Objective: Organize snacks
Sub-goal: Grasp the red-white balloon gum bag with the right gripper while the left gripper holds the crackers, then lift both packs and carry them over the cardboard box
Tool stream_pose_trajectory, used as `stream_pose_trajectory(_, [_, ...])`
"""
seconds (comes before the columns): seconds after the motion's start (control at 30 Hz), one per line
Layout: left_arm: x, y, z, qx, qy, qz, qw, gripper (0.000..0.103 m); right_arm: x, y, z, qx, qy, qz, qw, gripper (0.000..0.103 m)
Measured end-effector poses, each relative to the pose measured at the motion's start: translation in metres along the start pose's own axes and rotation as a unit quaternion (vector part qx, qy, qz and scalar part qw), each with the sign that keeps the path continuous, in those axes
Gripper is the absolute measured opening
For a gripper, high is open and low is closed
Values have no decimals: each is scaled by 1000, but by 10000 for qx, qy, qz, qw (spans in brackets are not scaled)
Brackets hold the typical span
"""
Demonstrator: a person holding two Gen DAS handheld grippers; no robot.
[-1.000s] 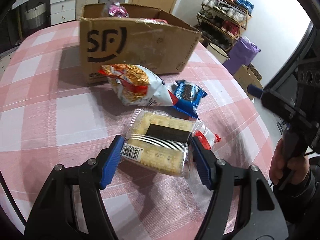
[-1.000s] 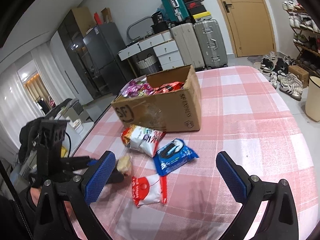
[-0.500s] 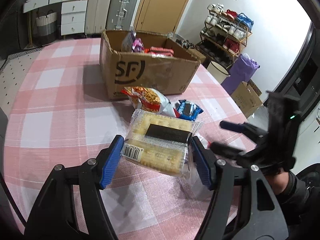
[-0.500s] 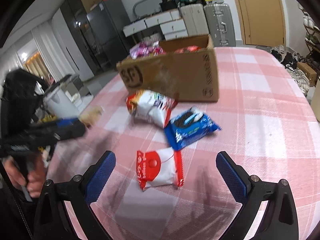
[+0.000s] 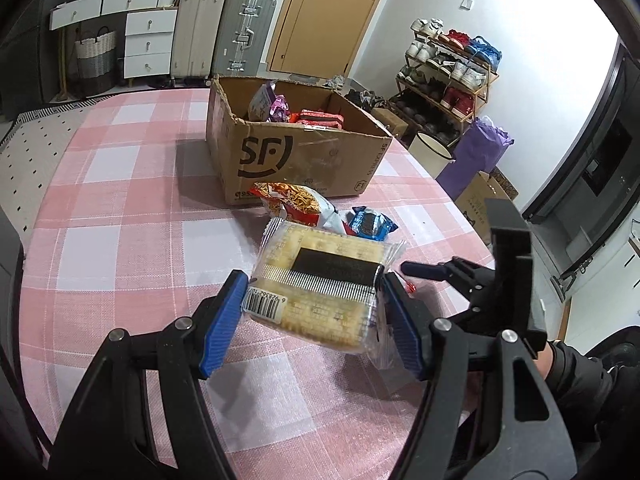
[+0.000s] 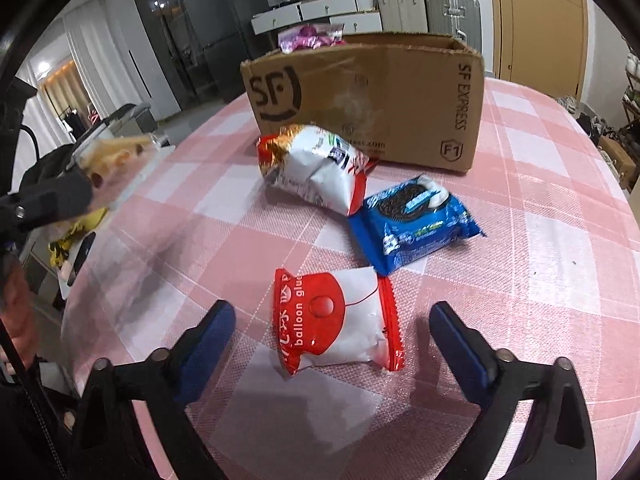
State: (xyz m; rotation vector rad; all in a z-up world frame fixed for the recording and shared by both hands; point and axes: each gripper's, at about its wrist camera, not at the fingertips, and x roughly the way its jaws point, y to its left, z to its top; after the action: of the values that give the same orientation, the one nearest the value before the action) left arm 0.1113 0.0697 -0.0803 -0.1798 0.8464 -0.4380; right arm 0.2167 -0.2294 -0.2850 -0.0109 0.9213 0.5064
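My left gripper (image 5: 312, 312) is shut on a clear pack of crackers (image 5: 320, 284) and holds it above the pink checked table. The open SF cardboard box (image 5: 296, 156) with several snacks inside stands beyond it. My right gripper (image 6: 332, 336) is open, low over the table, with a red and white balloon glue packet (image 6: 332, 316) lying between its fingers. A blue Oreo pack (image 6: 416, 220) and a red and white chip bag (image 6: 316, 168) lie between that packet and the box (image 6: 368, 96). The left gripper with the crackers shows blurred at the left of the right wrist view (image 6: 80, 176).
The table edge (image 5: 460, 208) drops off at the right, with a shoe rack (image 5: 448, 76), purple bag and white bin on the floor beyond. Suitcases (image 5: 240, 28) and drawers stand at the back wall.
My left gripper has risen with the crackers, so the box interior now shows. My right gripper has come down and forward until the balloon glue packet lies between its fingers.
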Motion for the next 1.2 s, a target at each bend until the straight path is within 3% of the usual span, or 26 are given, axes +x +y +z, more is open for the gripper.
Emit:
stream_pose_trajectory(0.03, [0, 0, 0, -4, -8, -9, 10000, 65, 2, 0, 0, -5, 49, 4, 10000, 86])
stream_pose_trajectory(0.13, [-3, -1, 0, -12, -31, -31, 10000, 65, 4, 4, 1, -99, 51, -109, 9999, 78])
stream_pose_trajectory(0.17, [-4, -1, -1, -9, -38, -56, 10000, 65, 4, 6, 0, -148, 39, -139, 9998, 66])
stream_pose_trajectory(0.33, [-6, -5, 0, 35, -52, -84, 9999, 65, 2, 6, 0, -224, -6, -73, 9997, 51])
stream_pose_trajectory(0.53, [-12, -7, -1, 80, -79, -99, 9999, 65, -23, 3, 1, -184, -465, 76, 9987, 49])
stream_pose_trajectory(0.87, [-20, -12, 0, 99, -141, -101, 9998, 65, -56, 1, 7, 1, -860, 399, 9955, 49])
stream_pose_trajectory(1.2, [-30, -21, 16, 191, -280, 10, 9994, 65, -102, 5, 32, 8, -1386, 713, 9878, 49])
